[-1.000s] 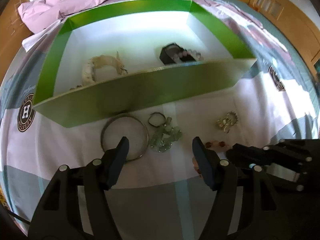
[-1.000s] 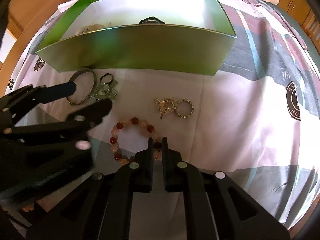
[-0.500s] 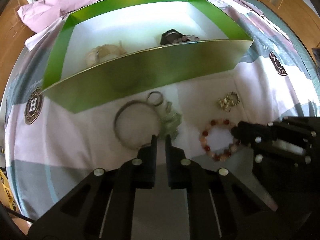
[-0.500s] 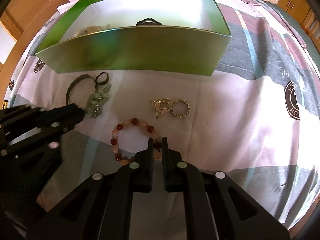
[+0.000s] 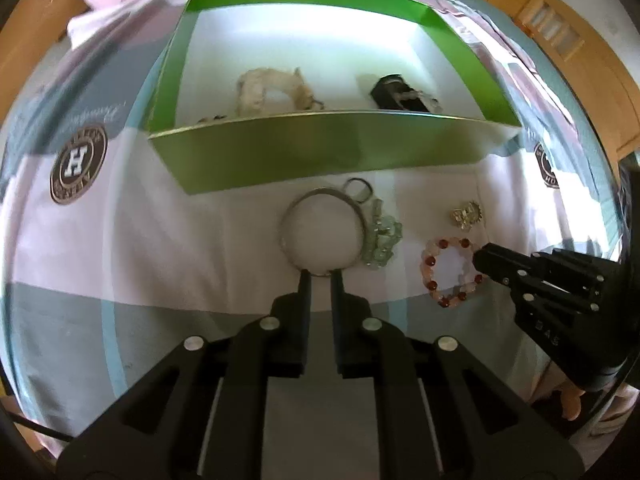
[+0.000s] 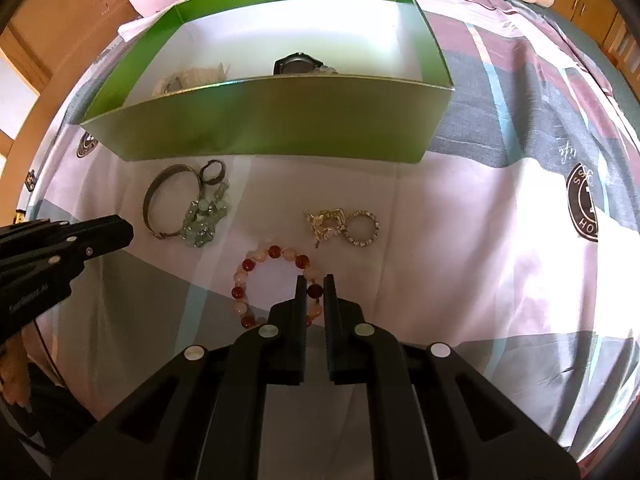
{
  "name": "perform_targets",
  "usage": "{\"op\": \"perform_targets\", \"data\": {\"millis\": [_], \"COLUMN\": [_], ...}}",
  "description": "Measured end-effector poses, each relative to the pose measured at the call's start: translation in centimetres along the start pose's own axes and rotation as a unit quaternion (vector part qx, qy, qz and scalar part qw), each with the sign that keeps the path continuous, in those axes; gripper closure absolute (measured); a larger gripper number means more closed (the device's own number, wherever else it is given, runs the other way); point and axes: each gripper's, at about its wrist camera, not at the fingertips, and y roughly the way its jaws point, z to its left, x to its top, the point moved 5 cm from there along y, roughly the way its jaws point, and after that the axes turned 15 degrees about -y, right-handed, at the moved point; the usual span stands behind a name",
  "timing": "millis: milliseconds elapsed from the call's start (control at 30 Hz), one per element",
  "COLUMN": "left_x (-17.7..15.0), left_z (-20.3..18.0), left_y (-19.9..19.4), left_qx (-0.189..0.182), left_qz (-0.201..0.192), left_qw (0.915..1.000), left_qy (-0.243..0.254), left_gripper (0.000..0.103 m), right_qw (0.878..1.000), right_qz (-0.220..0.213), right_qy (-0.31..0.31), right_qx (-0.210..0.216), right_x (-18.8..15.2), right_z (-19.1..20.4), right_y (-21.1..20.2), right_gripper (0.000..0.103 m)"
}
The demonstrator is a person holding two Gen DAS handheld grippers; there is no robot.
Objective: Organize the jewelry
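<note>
We have the left gripper [image 5: 320, 273] pinching the bangle [image 5: 322, 233] and the right gripper [image 6: 315, 278] clamping the bracelet [image 6: 276, 285], both on the sheet [image 6: 460, 216] before the box [image 6: 280, 120]; thin holds may slip when lifted.

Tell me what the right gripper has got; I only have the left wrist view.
Observer: The right gripper is shut on a red bead of the beaded bracelet.
Operator: Report what lies by the gold charm.
Observer: A stone-set ring lies on the right of the gold charm, seemingly touching it.
Operator: Name the dark thing in the box.
Observer: It looks like a watch; its round dial shows above the green box wall.
</note>
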Motion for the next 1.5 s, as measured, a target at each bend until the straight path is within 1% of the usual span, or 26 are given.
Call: {"op": "perform_targets", "data": {"millis": [33, 100, 167, 233, 300, 367, 433, 500, 533, 633, 700, 733, 767, 800, 900, 967, 1000, 1100, 1133, 1167, 1233, 1333, 1433, 1500], "left_x": [0.1, 0.1, -0.1, 0.0, 0.1, 0.3, 0.6, 0.9, 1.0, 0.7, 0.3, 0.3, 0.2, 0.1, 0.1, 0.2, 0.3, 0.6, 0.6, 0.5, 0.2, 0.1, 0.2, 0.2], "left_z": [0.3, 0.6, 0.4, 0.0, -1.1, -2.1, -3.1, -3.8, -4.1, -4.2, -4.6, -4.7, -4.8, -5.0, -5.1, -4.8, -4.7, -4.0, -3.9, -3.7, -3.3, -3.5, -3.1, -2.9], "left_y": [0.2, 0.5, 0.8, 0.9, 0.8, 0.7, 1.1, 1.8, 2.5, 3.7, 4.3, 4.4, 4.5, 4.6, 4.7, 4.5, 4.4, 3.6, 3.3, 2.8, 1.9, 0.7, -1.0, -1.7], "left_qx": [-0.002, -0.007, -0.012, -0.021, -0.039, -0.060, -0.071, -0.059, -0.043, -0.026, -0.010, -0.005, 0.000, 0.006, 0.025, 0.032, 0.032, 0.038, 0.039, 0.040, 0.041, 0.051, 0.048, 0.058], "left_qz": [0.004, 0.013, 0.017, 0.012, 0.000, -0.008, -0.010, -0.017, -0.021, -0.010, -0.010, -0.013, -0.015, -0.015, -0.019, -0.021, -0.021, -0.026, -0.030, -0.035, -0.044, -0.062, -0.081, -0.096], "left_qw": [1.0000, 0.9998, 0.9995, 0.9995, 0.9991, 0.9980, 0.9974, 0.9981, 0.9988, 0.9995, 0.9995, 0.9993, 0.9991, 0.9989, 0.9980, 0.9980, 0.9981, 0.9982, 0.9980, 0.9979, 0.9975, 0.9958, 0.9945, 0.9926], "left_qy": [-0.006, -0.015, -0.022, -0.021, -0.017, -0.013, -0.009, 0.000, 0.007, 0.015, 0.029, 0.034, 0.039, 0.045, 0.055, 0.051, 0.049, 0.039, 0.039, 0.038, 0.038, 0.044, 0.045, 0.047], "left_gripper": [0.091, 0.081, 0.077, 0.077, 0.077, 0.073, 0.069, 0.067, 0.067, 0.065, 0.064, 0.064, 0.065, 0.068, 0.082, 0.088, 0.090, 0.092, 0.092, 0.092, 0.092, 0.092, 0.092, 0.092], "right_qw": [1.000, 1.000, 1.000, 1.000, 1.000, 1.000, 1.000, 1.000, 1.000, 1.000, 1.000, 1.000, 1.000, 1.000, 1.000, 1.000, 1.000, 1.000, 1.000, 0.999, 1.000, 0.999, 0.999, 0.999], "right_qz": [0.000, 0.002, 0.005, 0.007, 0.009, 0.012, 0.013, 0.014, 0.015, 0.018, 0.020, 0.021, 0.022, 0.023, 0.025, 0.024, 0.024, 0.017, 0.014, 0.011, 0.007, -0.004, -0.020, -0.034], "right_qy": [0.001, 0.004, 0.008, 0.009, 0.009, 0.010, 0.011, 0.012, 0.012, 0.014, 0.013, 0.014, 0.014, 0.014, 0.010, 0.004, 0.002, -0.013, -0.018, -0.021, -0.023, -0.028, -0.026, -0.024], "right_qx": [0.001, 0.004, 0.006, 0.005, 0.005, 0.005, 0.005, 0.005, 0.004, 0.004, 0.003, 0.002, 0.003, 0.004, 0.003, -0.002, -0.005, -0.017, -0.021, -0.021, -0.020, -0.020, -0.018, -0.017], "right_x": [0.0, -0.1, -0.3, -0.4, -0.4, -0.4, -0.3, -0.3, -0.3, -0.4, -0.5, -0.4, -0.3, -0.3, -0.3, -0.2, -0.1, -0.1, -0.1, 0.0, 0.1, 0.3, 0.4, 0.7], "right_z": [-0.1, -0.4, -0.7, -0.8, -0.9, -0.7, -0.6, -0.6, -0.6, -0.6, -0.7, -0.8, -0.8, -0.7, -0.4, 0.0, 0.1, 0.7, 0.9, 1.0, 1.7, 2.2, 2.3, 2.5], "right_y": [-0.1, -0.1, 0.0, 0.0, 0.1, 0.3, 0.4, 0.6, 0.6, 0.8, 1.0, 1.1, 1.2, 1.3, 1.5, 1.7, 1.7, 1.7, 1.7, 1.7, 1.6, 1.2, 0.5, 0.0], "right_gripper": [0.095, 0.095, 0.095, 0.094, 0.093, 0.093, 0.093, 0.093, 0.093, 0.093, 0.084, 0.080, 0.080, 0.080, 0.080, 0.080, 0.080, 0.082, 0.090, 0.094, 0.095, 0.095, 0.095, 0.095]}}
